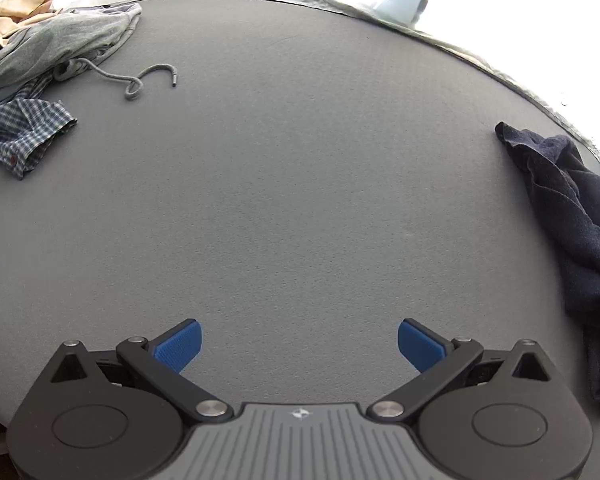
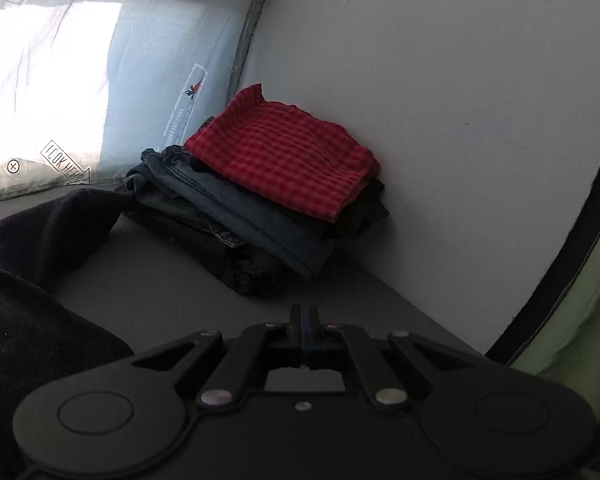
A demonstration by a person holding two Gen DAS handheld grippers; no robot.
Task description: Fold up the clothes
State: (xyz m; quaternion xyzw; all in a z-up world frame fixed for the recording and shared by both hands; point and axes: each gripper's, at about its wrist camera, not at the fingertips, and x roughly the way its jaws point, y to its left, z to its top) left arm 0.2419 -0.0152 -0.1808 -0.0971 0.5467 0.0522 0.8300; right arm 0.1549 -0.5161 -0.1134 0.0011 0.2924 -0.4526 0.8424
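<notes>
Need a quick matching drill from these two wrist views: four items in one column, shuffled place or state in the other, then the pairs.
Items:
1. red checked cloth
2. grey drawstring
3. left gripper
4. right gripper

Descriptions:
A. jaws wide open, nothing between them
B. on top of the folded stack by the wall
C. jaws shut, nothing held
D. loose on the grey surface beside the unfolded pile

Pairs: 1-B, 2-D, 3-A, 4-C

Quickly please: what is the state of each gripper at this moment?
Left gripper: open, nothing between the blue pads, above the bare grey surface.
Right gripper: closed, holding nothing visible.
</notes>
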